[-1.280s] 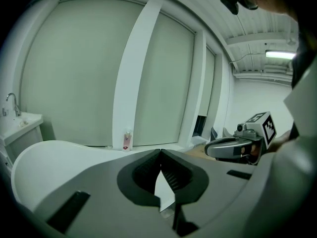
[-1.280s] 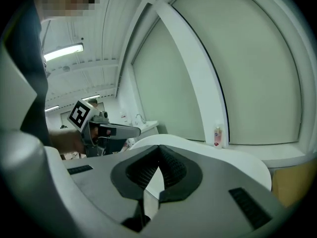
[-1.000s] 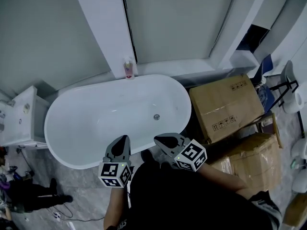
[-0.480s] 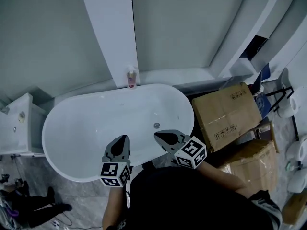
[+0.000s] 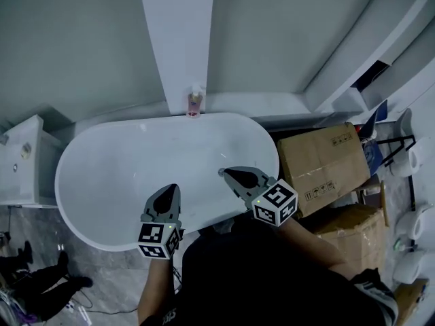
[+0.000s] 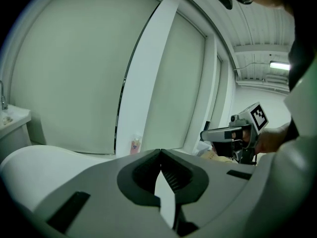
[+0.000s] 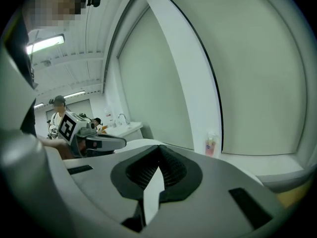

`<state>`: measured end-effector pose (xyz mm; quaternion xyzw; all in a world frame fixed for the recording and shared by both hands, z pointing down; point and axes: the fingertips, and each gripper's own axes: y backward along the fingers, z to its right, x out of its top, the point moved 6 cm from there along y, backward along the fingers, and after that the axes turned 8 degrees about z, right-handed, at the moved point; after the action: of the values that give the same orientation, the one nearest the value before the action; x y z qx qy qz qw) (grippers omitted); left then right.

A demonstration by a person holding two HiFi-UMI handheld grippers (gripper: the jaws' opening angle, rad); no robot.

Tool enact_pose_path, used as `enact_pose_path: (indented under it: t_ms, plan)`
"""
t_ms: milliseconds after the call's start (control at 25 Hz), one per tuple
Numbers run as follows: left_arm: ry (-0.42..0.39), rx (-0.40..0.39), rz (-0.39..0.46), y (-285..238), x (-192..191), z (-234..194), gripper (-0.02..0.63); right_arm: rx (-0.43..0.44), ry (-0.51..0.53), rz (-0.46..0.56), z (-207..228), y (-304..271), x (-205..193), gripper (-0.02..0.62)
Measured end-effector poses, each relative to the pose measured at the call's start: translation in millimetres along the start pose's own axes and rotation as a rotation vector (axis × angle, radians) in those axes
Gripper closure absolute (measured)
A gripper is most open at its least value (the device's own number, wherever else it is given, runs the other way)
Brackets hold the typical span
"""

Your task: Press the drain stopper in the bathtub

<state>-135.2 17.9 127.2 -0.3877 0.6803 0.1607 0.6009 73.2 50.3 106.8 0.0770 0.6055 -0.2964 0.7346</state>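
Note:
The white oval bathtub lies below me in the head view. My right gripper reaches over the tub's near right side, jaws shut and empty. Its tip sits over the tub floor, and I cannot make out the drain stopper beside it. My left gripper hangs over the near rim, also shut with nothing held. In the left gripper view the jaw tips meet and the right gripper shows to the right. The right gripper view shows its own tips closed and the left gripper at the left.
A pink soap bottle stands on the ledge behind the tub, under a white pillar. Cardboard boxes are stacked right of the tub. A white basin cabinet stands at the left. A person's legs lie bottom left.
The view has swung so the tub sits lower and more central. My right gripper has moved forward over the tub, its tip now where the drain spot showed before. The left gripper has barely moved.

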Motion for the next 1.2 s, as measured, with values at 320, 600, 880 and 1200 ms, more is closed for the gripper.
enact_pose_path:
  t_ms: [320,600,880,1200]
  plan:
    - [0.021,0.074,0.003,-38,9,12,0.597,0.068,-0.003,-0.038,48,-6,4,0.581]
    - [0.014,0.175,0.010,-66,20,56,0.597,0.206,0.002,-0.049,87,2,7,0.581]
    - [0.013,0.305,0.014,-89,26,81,0.597,0.314,0.023,-0.044,133,9,10,0.581]
    - [0.039,0.345,0.009,-114,28,88,0.597,0.315,-0.027,-0.092,164,9,-4,0.581]
